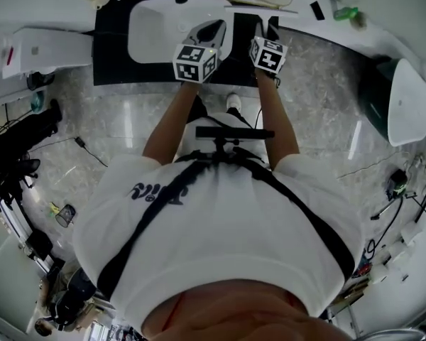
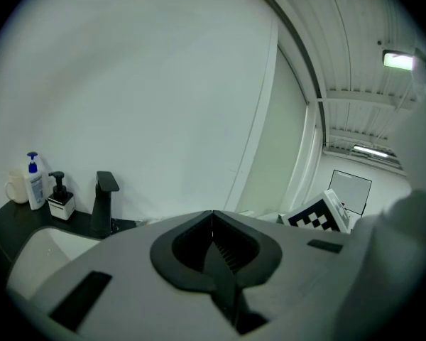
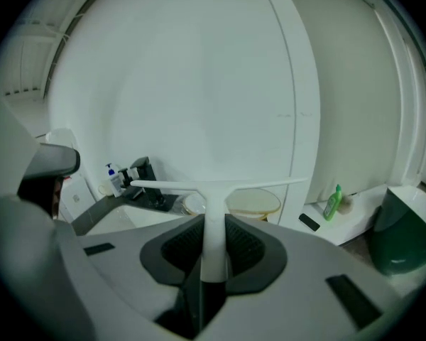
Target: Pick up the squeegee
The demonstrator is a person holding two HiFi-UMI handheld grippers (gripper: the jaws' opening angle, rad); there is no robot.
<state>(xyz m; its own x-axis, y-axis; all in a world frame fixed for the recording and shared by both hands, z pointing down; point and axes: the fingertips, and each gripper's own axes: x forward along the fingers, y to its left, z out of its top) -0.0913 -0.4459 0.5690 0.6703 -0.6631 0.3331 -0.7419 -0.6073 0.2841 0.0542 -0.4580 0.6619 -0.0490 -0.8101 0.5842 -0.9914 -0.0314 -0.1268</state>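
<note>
The white T-shaped squeegee (image 3: 214,190) stands upright in my right gripper (image 3: 214,222), which is shut on its handle; the long blade runs level above the jaws. In the head view the blade (image 1: 261,9) shows as a thin pale bar beyond the right gripper (image 1: 267,30), over the far edge of the black counter. My left gripper (image 2: 212,222) is shut with nothing between its jaws. In the head view that left gripper (image 1: 211,30) hangs over the white sink basin (image 1: 153,30), next to the right one.
A black faucet (image 2: 103,203) and two soap bottles (image 2: 34,182) stand on the black counter (image 1: 113,66) by the sink. A green bottle (image 3: 332,202) sits on a white ledge. A dark green bin (image 1: 376,94) stands at the right, black equipment (image 1: 14,148) at the left.
</note>
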